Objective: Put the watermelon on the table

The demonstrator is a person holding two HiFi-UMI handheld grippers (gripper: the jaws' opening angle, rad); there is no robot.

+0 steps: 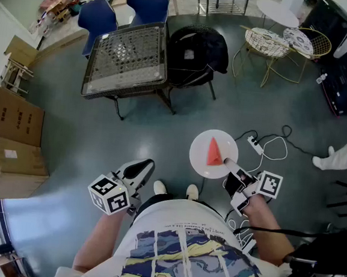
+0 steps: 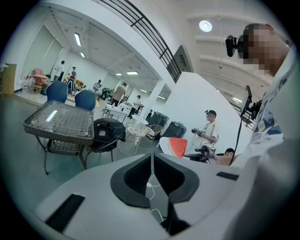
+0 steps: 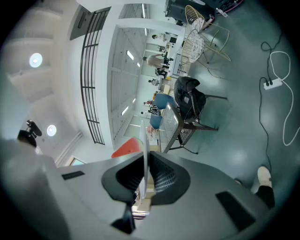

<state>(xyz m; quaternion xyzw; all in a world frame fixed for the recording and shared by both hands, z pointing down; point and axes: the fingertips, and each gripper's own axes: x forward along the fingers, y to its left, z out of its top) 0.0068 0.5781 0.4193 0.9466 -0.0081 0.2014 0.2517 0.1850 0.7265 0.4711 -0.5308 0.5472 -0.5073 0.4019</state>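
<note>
A red watermelon wedge (image 1: 213,151) lies on a round white plate (image 1: 203,161) held above the floor. My right gripper (image 1: 230,168) is shut on the plate's near rim. In the right gripper view the plate (image 3: 146,154) stands edge-on between the jaws, with the wedge (image 3: 127,147) on its left face. My left gripper (image 1: 144,167) hangs shut and empty to the left of the plate. Its own view shows the pads (image 2: 140,173) meeting, and the wedge (image 2: 178,146) off to the right. The glass-topped wicker table (image 1: 127,58) stands some way ahead.
A black chair with a bag (image 1: 196,52) stands right of the table, two blue chairs (image 1: 121,10) behind it. Wire side tables (image 1: 272,44) are at the back right. A power strip and cable (image 1: 255,145) lie on the floor. Cardboard boxes (image 1: 10,145) stack at the left.
</note>
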